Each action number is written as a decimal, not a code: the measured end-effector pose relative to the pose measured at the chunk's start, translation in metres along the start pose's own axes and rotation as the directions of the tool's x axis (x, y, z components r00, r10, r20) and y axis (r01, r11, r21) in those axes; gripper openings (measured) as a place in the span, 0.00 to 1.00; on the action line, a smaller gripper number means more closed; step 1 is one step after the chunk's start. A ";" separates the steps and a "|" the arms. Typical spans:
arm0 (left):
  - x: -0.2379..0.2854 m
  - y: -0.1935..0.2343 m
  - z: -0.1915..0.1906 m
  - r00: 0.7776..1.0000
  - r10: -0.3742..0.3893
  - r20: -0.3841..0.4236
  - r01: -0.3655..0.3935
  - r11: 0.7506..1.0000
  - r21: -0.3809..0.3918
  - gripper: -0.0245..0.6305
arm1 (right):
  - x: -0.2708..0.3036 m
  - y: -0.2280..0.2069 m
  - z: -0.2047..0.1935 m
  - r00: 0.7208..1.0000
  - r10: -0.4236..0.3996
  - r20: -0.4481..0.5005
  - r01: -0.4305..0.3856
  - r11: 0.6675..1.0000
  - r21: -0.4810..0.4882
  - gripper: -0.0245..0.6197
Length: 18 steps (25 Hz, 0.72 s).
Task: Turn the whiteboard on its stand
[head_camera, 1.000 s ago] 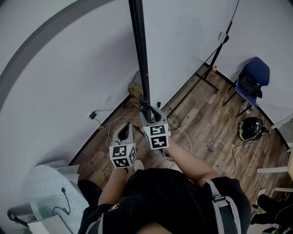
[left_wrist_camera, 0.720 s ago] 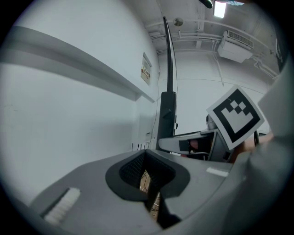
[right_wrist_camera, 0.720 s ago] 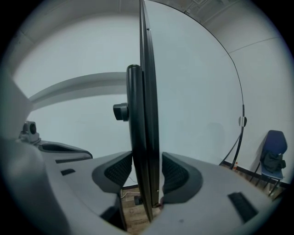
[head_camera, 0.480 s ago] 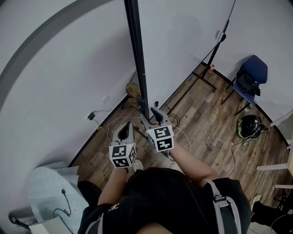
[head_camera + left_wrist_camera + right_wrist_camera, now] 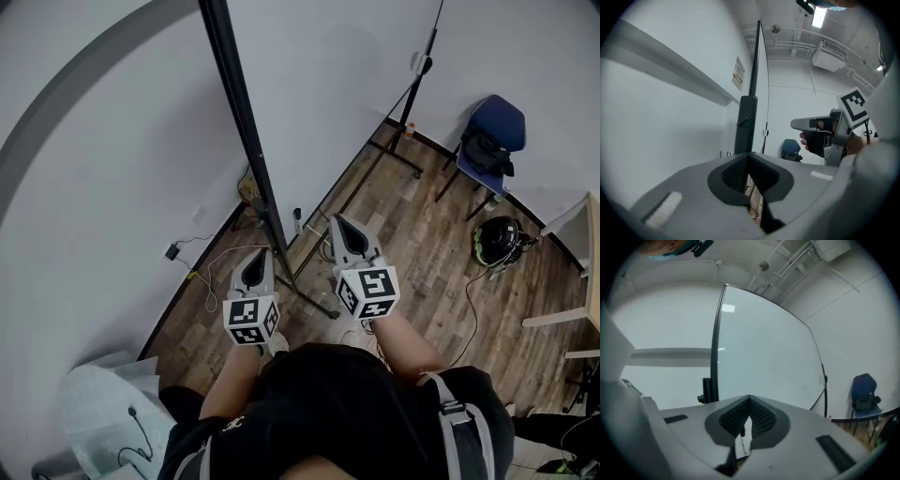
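Two grippers: left gripper (image 5: pixel 255 267) at 6 o'clock and right gripper (image 5: pixel 339 225) just right of centre in the head view, side by side, neither touching the whiteboard.
Left claw: jaws together at the tips in the left gripper view (image 5: pixel 749 154), nothing between them.
Right claw: jaws closing to, tips meeting in the right gripper view (image 5: pixel 749 399), nothing between them.
Whiteboard (image 5: pixel 319 94): upright, filling 12 to 1 o'clock in the head view. Its black side edge runs from 12 o'clock down to centre. It lies ahead of both claws and apart from them.
Stand (image 5: pixel 309 295): a black foot bar lies on the floor between the two grippers. A second leg shows at 1 o'clock.
Floor (image 5: pixel 422 244): brown wood planks with loose cables (image 5: pixel 225 258) near the wall.
Room: white wall (image 5: pixel 94 206) crossed by a grey band at 10 o'clock. A blue chair (image 5: pixel 492 127) stands at 2 o'clock with something dark on it. A dark helmet (image 5: pixel 497 239) sits on the floor at 3 o'clock.
Hidden: the top of the whiteboard is cut off. The person's body covers the floor at 6 o'clock. A pale blue heap (image 5: pixel 103 403) at 7 o'clock is hard to make out. A pale furniture edge (image 5: pixel 586 234) at 3 o'clock is cut off by the frame.
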State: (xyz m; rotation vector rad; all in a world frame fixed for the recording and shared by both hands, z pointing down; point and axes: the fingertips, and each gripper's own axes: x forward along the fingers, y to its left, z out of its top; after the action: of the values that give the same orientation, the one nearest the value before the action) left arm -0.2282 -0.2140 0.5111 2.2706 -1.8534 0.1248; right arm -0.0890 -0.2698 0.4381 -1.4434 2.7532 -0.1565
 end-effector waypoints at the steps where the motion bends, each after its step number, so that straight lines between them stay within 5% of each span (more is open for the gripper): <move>1: 0.003 -0.004 0.001 1.000 -0.010 0.002 0.010 1.000 0.003 0.05 | -0.006 -0.012 0.003 0.999 -0.034 0.022 0.034 0.999 0.008 0.05; 10: 0.018 -0.027 0.005 0.998 -0.067 -0.003 0.067 0.997 0.023 0.05 | -0.036 -0.067 -0.031 0.980 -0.195 -0.036 0.196 0.980 0.026 0.04; 18: 0.019 -0.027 0.008 0.998 -0.060 -0.002 0.060 0.998 0.031 0.05 | -0.028 -0.057 -0.040 0.983 -0.177 -0.048 0.177 0.984 0.002 0.04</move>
State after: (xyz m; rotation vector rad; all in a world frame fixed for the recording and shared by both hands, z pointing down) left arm -0.1990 -0.2285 0.5045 2.3440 -1.7926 0.1462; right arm -0.0288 -0.2758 0.4832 -1.7043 2.6537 -0.2057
